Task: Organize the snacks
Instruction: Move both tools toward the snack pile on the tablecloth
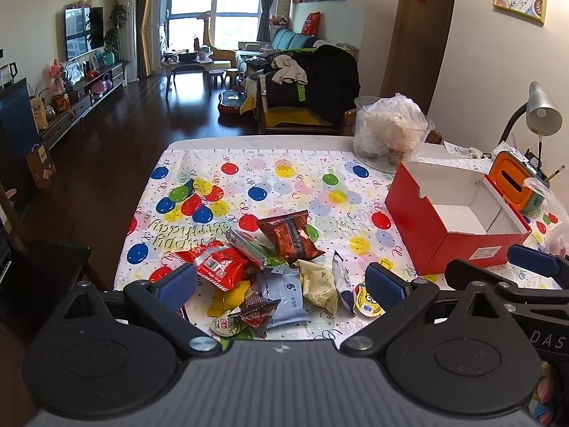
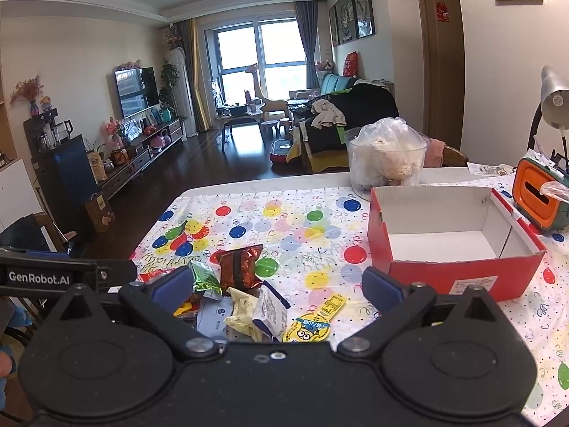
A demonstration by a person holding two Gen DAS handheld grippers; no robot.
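Red cardboard forms the open box [image 1: 451, 245] that stands empty on the balloon-print tablecloth [image 1: 284, 178], and the heap of snack packets [image 1: 270, 267] lies on the cloth well to the left of that box. The left wrist view alone shows a bright red packet [image 1: 220, 263] at the heap's far side from the box, and the right gripper's blue-padded tip just in front of the box. The right wrist view alone shows a yellow cartoon-printed packet [image 2: 314, 322] on the heap's box side, unobstructed, and the left tool's branded arm far from the box. The left gripper [image 1: 281, 281] hangs spread wide above the heap, gripping nothing. The right gripper [image 2: 277, 286] is equally wide, empty, between heap and box
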